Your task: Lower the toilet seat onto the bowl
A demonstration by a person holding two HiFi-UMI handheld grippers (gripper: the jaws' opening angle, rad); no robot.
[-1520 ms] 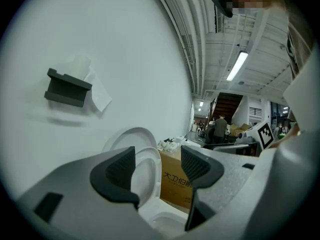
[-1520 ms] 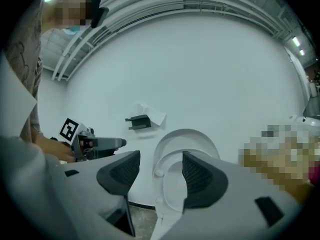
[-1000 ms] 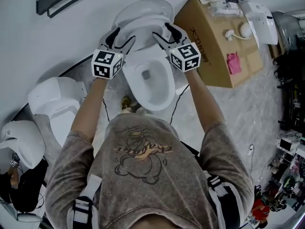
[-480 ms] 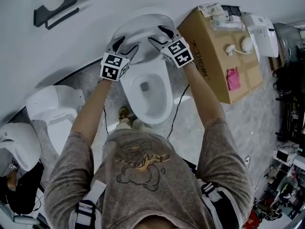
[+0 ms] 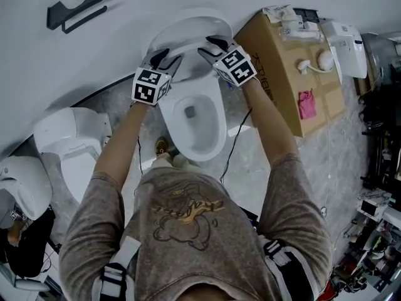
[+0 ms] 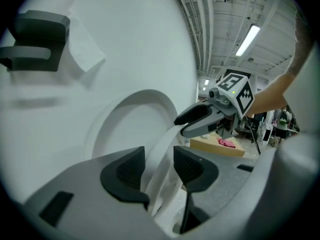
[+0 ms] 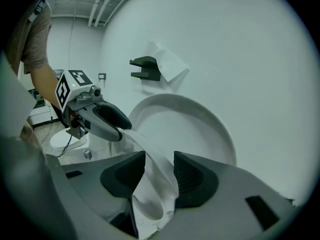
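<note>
Head view blurs toilet seat [image 7: 152, 144] and lid [image 7: 190, 129] together; gripper views show left gripper [image 6: 159, 166] and right gripper [image 7: 159, 171] jaws, just closing, seemingly clamped on the seat's rim.

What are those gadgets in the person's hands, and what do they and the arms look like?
Each hand carries a grey two-jaw tool. The left gripper and right gripper have curved black jaws with dark ribbed pads. Each bears a cube with black-and-white square markers. The arms are bare below the short sleeves of a mottled brown T-shirt.
</note>
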